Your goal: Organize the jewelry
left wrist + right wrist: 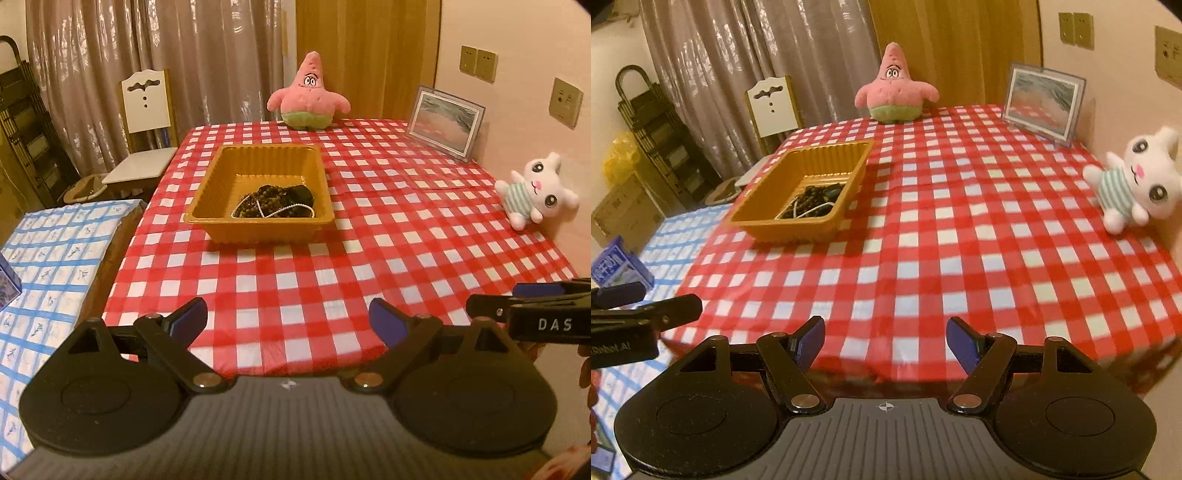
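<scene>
Both tongs, left tongs (286, 319) and right tongs (885, 345), are wide and empty, so tangled jewelry (275, 201) may snag and drag the tray (207, 206).

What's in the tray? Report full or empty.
Partly filled: the tray holds a heap of dark beads and a white strand at its near end; the rest is bare.

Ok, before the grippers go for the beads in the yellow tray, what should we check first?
1. Left gripper open and holding nothing: ok.
2. Right gripper open and holding nothing: ok.
3. Beads all inside the tray: ok, none show on the checked tablecloth.
4. Path to the tray free: ok, only bare cloth lies between.
5. Pink toy, white toy and picture frame out of the way: ok.
6. Necklaces untangled: cannot tell, they lie in one pile.
</scene>
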